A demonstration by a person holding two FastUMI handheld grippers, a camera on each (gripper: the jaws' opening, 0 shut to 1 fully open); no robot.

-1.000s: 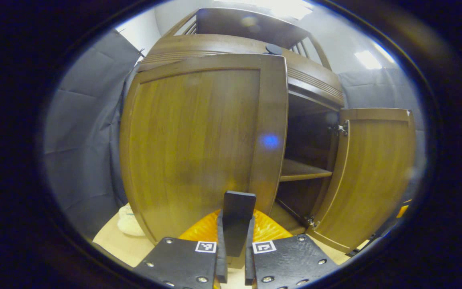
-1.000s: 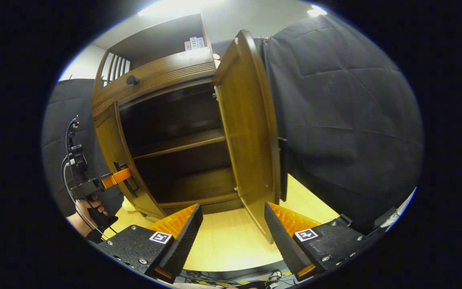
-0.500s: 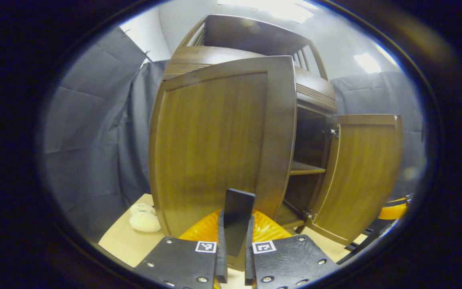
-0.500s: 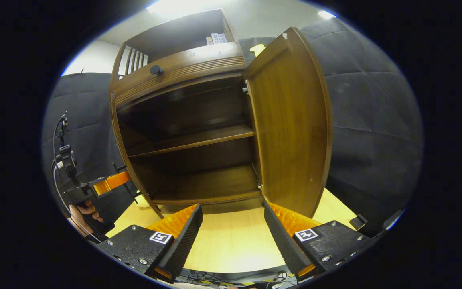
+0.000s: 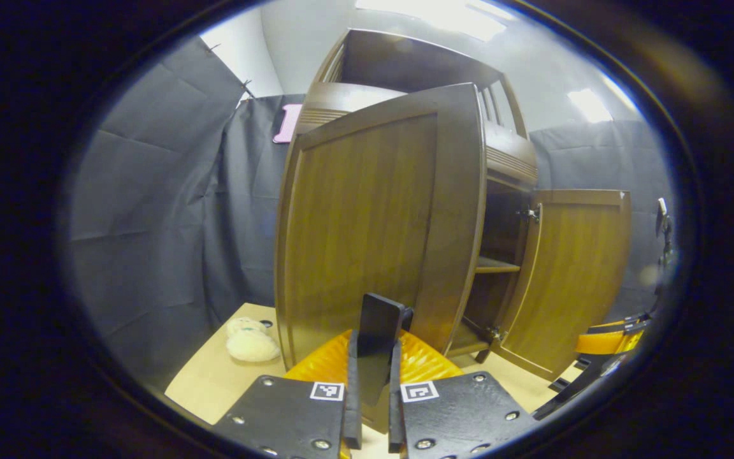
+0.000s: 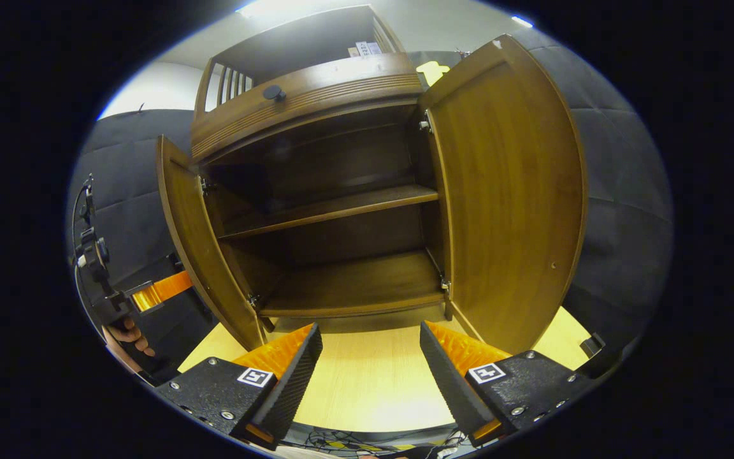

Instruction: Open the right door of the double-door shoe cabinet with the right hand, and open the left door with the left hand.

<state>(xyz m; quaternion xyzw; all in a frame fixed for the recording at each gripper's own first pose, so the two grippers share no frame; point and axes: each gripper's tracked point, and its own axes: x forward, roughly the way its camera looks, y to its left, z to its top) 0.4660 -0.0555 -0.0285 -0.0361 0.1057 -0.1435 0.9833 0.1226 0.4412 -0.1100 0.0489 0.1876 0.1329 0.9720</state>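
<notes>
The brown wooden double-door shoe cabinet (image 6: 316, 115) stands on the pale wooden worktop (image 6: 367, 376), its dark interior and two inner shelves exposed. Its right door (image 6: 507, 197) is swung wide and hangs free. The left door (image 5: 367, 217) stands partly open, roughly edge-on in the right gripper view. The left tool (image 5: 372, 357) has its fingers closed together on the slim dark handle (image 5: 380, 325) at the left door's free edge, so the step in hand is judged to be the swing of the left door. The right tool (image 6: 370, 363) has its fingers well apart and holds nothing, hovering in front of the cabinet. Next, the left door likely needs drawing further outward along its hinge arc, then releasing. A small pale fluffy object (image 5: 251, 341) lies on the worktop beside the cabinet.
</notes>
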